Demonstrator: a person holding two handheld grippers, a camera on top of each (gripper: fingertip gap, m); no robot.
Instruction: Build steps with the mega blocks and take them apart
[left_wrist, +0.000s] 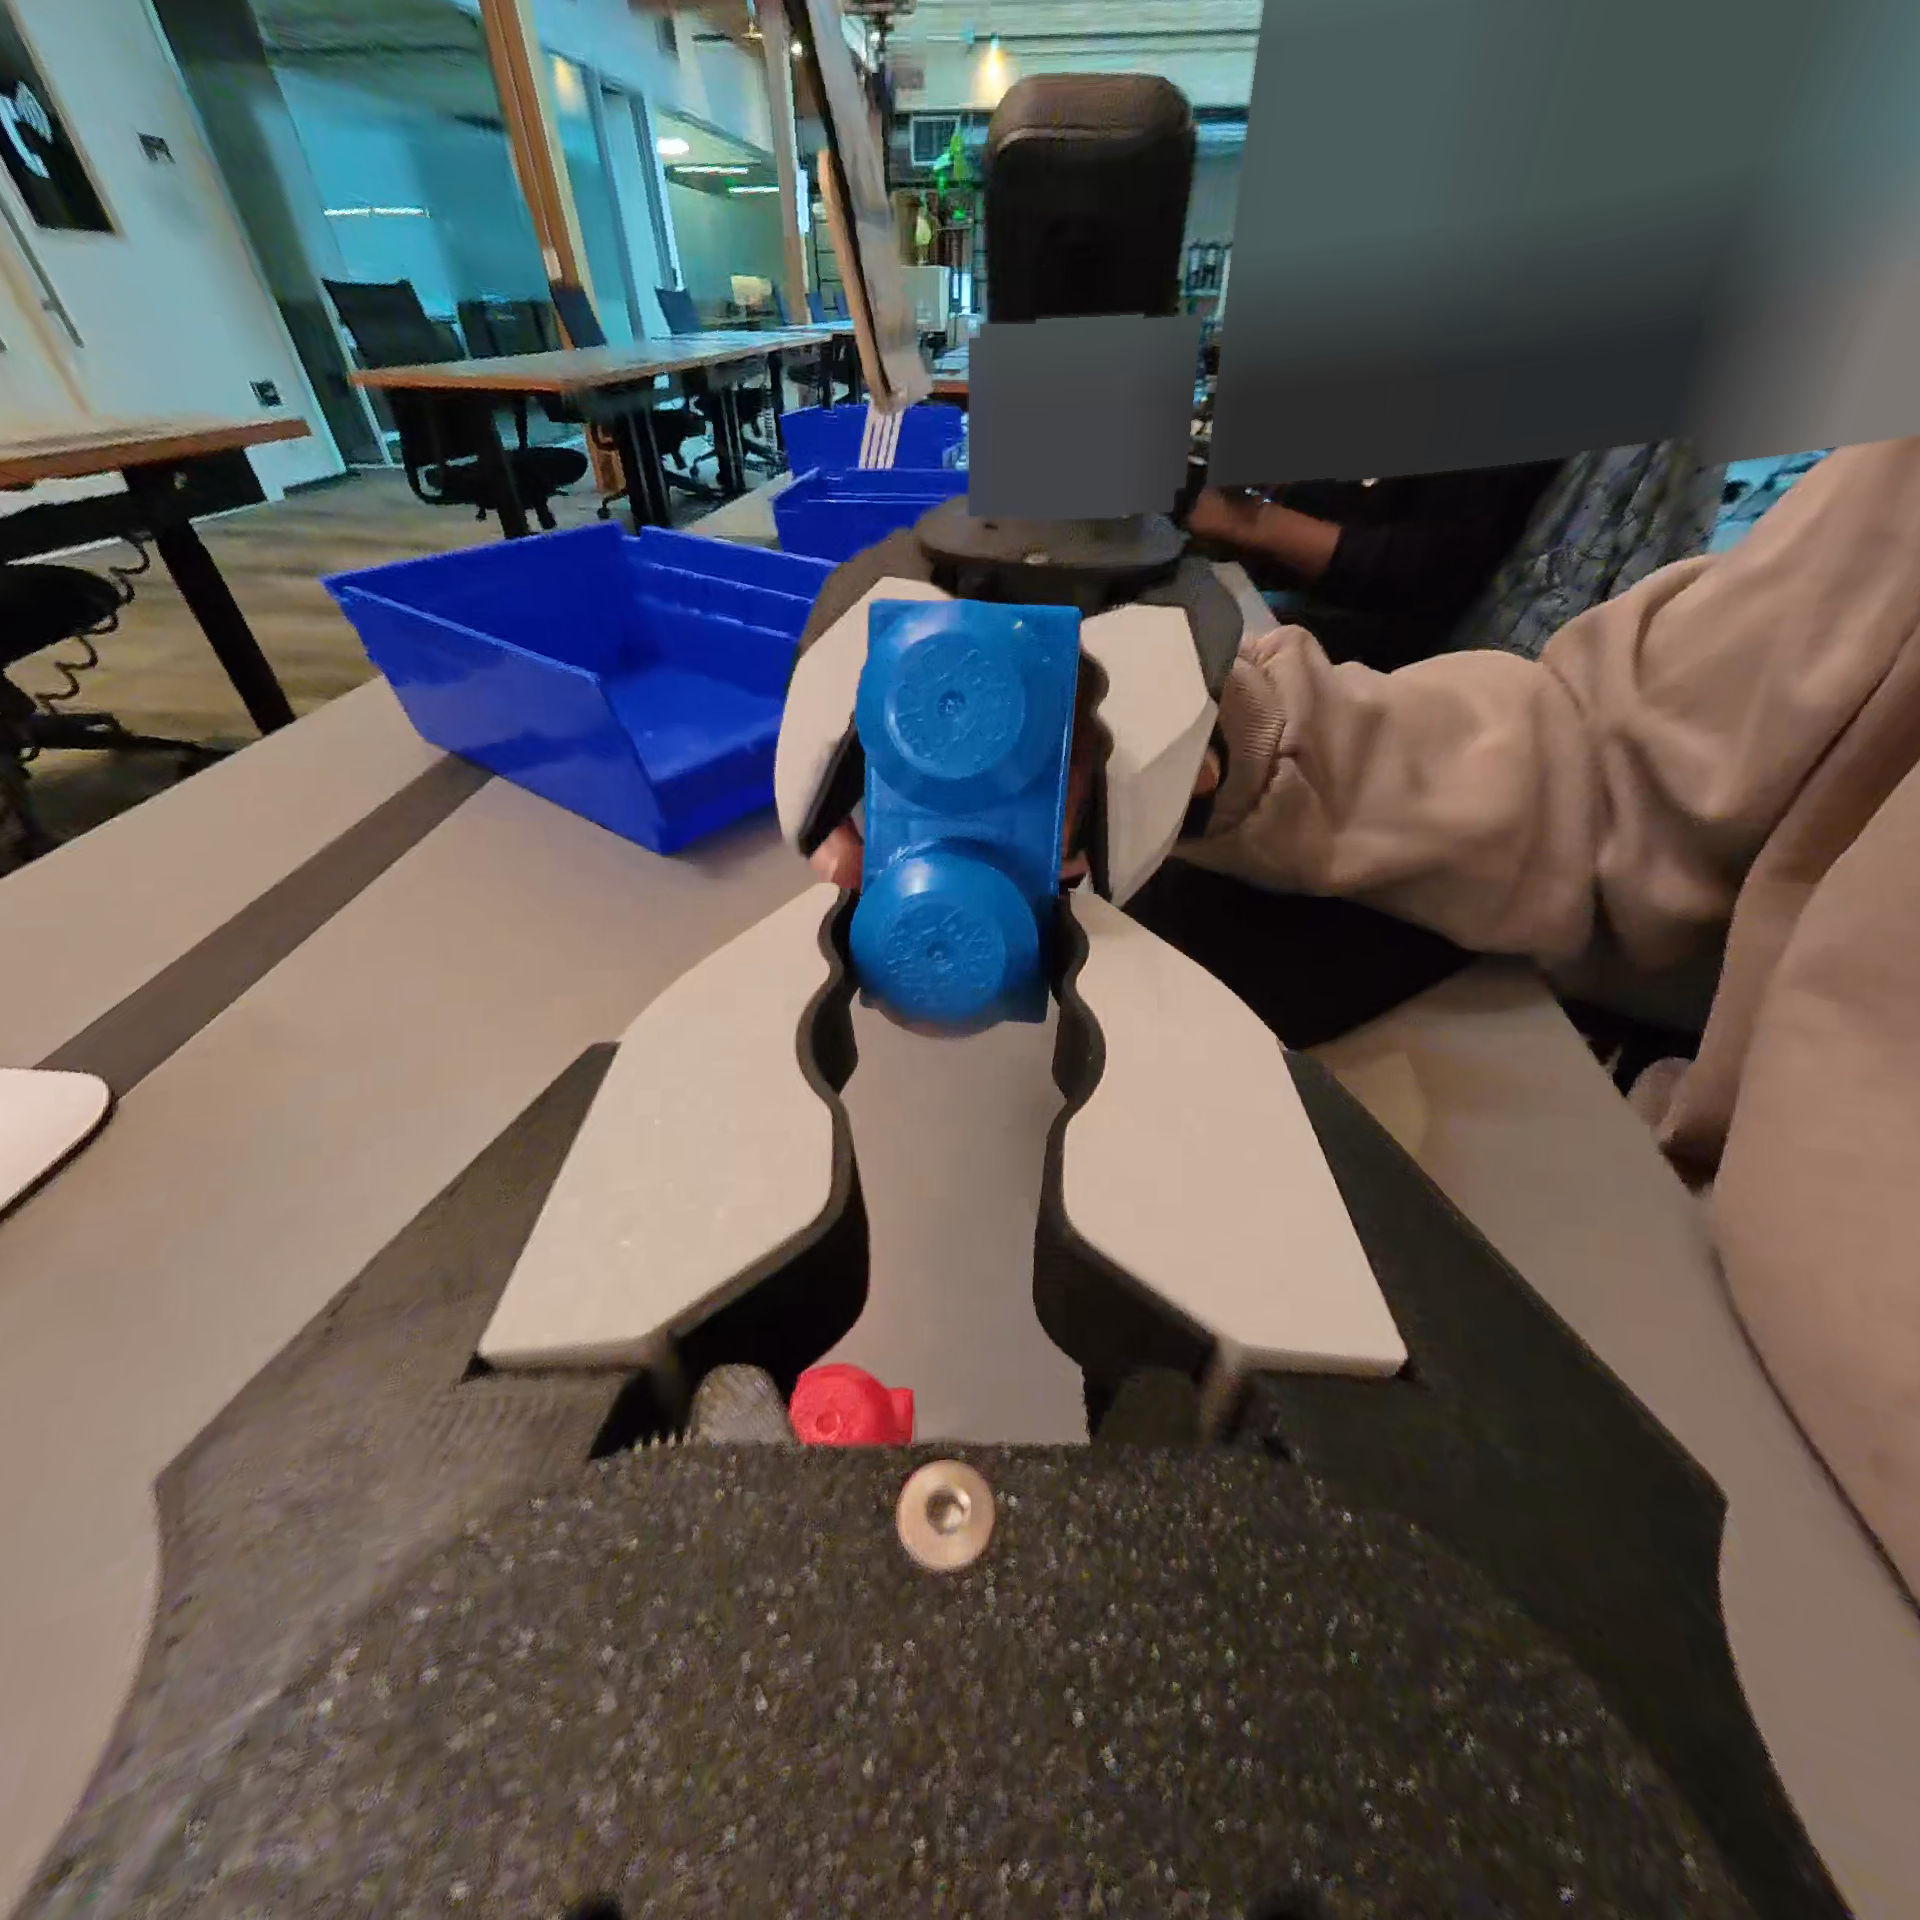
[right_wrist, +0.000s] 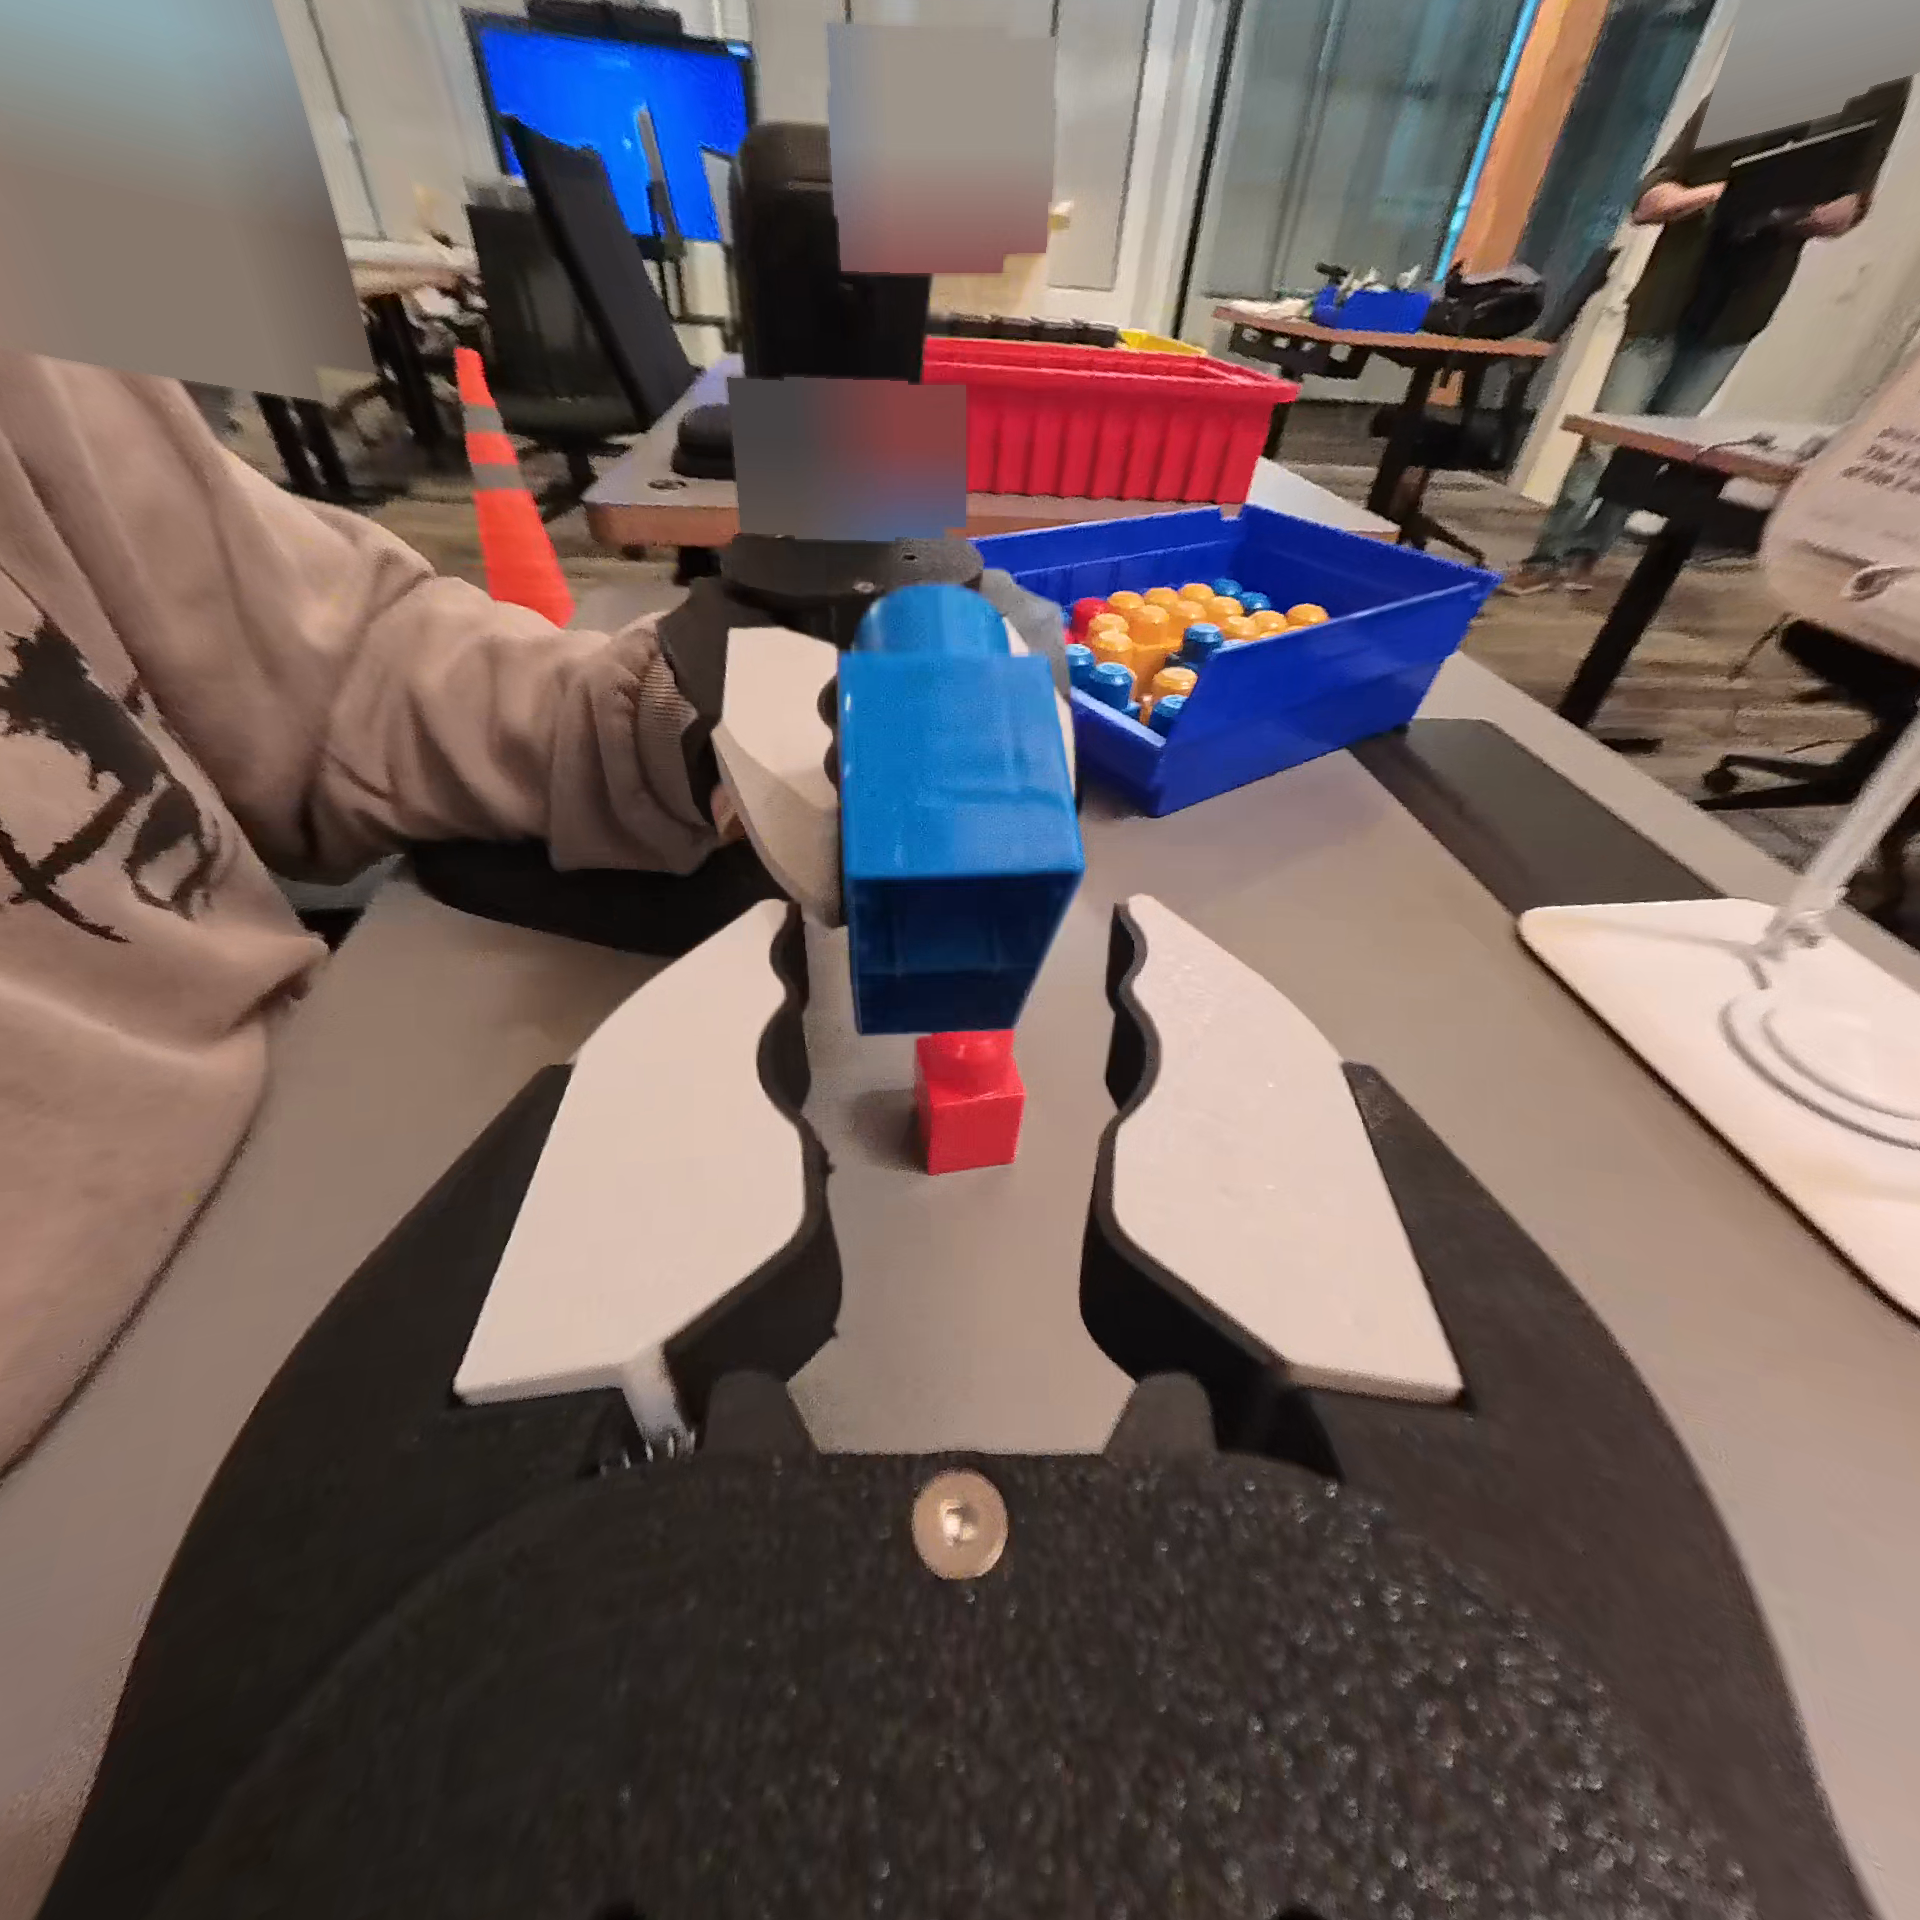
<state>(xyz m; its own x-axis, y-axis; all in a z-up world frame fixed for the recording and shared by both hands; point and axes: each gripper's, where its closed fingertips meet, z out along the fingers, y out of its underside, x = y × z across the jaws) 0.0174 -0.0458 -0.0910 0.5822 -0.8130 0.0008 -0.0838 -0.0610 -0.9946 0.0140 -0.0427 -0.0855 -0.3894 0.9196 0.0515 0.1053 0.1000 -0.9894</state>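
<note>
Containers first: the right wrist view shows a blue bin (right_wrist: 1299, 717) on the grey table (right_wrist: 1351, 935), loaded with loose orange, blue and red blocks (right_wrist: 1174, 634). Behind it stands a red crate (right_wrist: 1101, 436) whose contents I cannot see. The left wrist view shows a different bin (left_wrist: 540, 707), also blue, with nothing visible inside, and more blue bins (left_wrist: 862, 499) farther back whose contents I cannot make out. My left gripper (left_wrist: 948, 935) is closed to a narrow gap and pinches the blue block (left_wrist: 951, 790) at its fingertips, above the table, with its two studs facing this camera. My right gripper (right_wrist: 956, 925) stands wide open; its fingers flank the block's hollow end with a gap on each side. That hollow underside shows only in the right view, the stud faces only in the left. A red block (right_wrist: 968, 1107) stands upright on the table, below the blue one in the right view. The left view catches only a sliver of it low between the finger bases. A white lamp base (right_wrist: 1683, 997) sits at the table's right edge.
</note>
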